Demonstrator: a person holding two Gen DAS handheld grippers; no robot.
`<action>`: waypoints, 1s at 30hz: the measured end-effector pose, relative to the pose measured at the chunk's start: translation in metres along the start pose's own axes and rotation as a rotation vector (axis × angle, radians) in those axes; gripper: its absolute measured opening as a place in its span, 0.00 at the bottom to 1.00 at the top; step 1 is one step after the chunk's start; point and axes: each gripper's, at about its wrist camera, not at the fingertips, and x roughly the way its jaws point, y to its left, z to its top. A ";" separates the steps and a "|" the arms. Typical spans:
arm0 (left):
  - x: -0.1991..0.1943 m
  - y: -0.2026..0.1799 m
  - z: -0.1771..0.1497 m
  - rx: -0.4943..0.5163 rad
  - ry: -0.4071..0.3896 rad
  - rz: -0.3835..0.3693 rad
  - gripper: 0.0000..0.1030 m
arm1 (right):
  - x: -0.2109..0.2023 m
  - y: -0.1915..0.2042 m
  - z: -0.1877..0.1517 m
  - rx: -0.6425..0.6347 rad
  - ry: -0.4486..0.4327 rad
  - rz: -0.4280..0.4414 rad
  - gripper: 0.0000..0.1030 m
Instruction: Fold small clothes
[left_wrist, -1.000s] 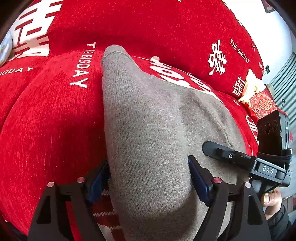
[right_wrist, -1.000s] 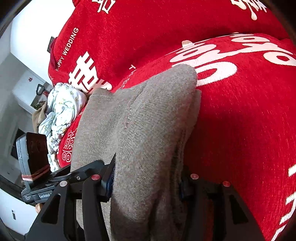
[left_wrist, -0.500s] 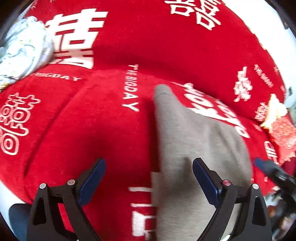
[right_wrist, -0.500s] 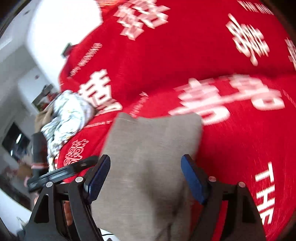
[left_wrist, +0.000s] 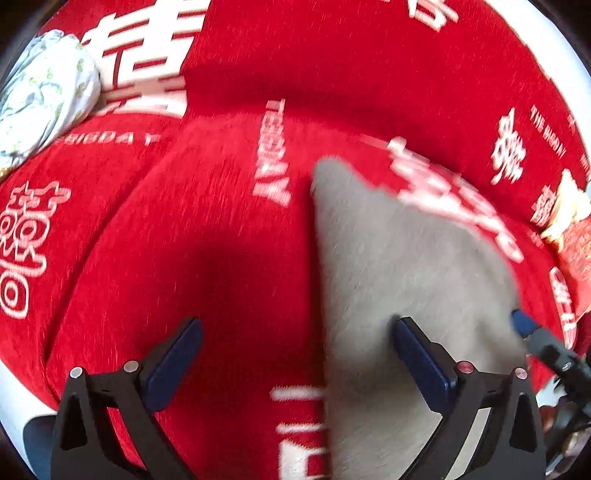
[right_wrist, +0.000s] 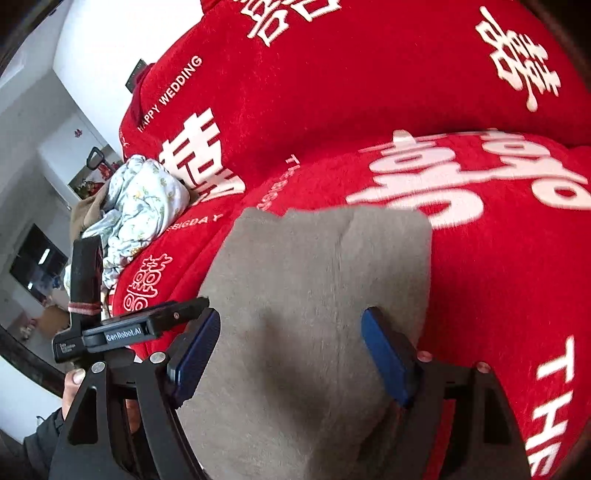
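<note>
A grey knitted garment lies folded on the red sofa cover. My left gripper hovers above its left edge. Its jaws are opening wide; the left pad stands over red fabric, the right pad over the garment, and neither presses on it. In the right wrist view the garment is a neat rectangle. My right gripper hangs open just above its near end, pads clear of the cloth. One blue fingertip of the right gripper shows at the garment's right edge.
A crumpled floral cloth lies at the sofa's left end, also seen as the floral cloth. A red and gold decorated item sits at the right. A person's hand holds the left gripper's black body.
Both grippers were closed around the grey garment; they have let go, opened and lifted back. The garment now lies flat, and the left view has swung to the left.
</note>
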 end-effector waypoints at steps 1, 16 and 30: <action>-0.003 -0.004 0.006 0.001 -0.012 -0.010 1.00 | 0.001 0.000 0.007 -0.006 -0.004 -0.002 0.80; 0.046 -0.042 0.038 0.087 0.184 0.068 1.00 | 0.029 -0.016 0.046 0.083 0.138 0.085 0.82; -0.004 -0.044 -0.048 0.138 0.063 0.046 1.00 | -0.029 -0.010 -0.057 0.043 0.034 0.181 0.82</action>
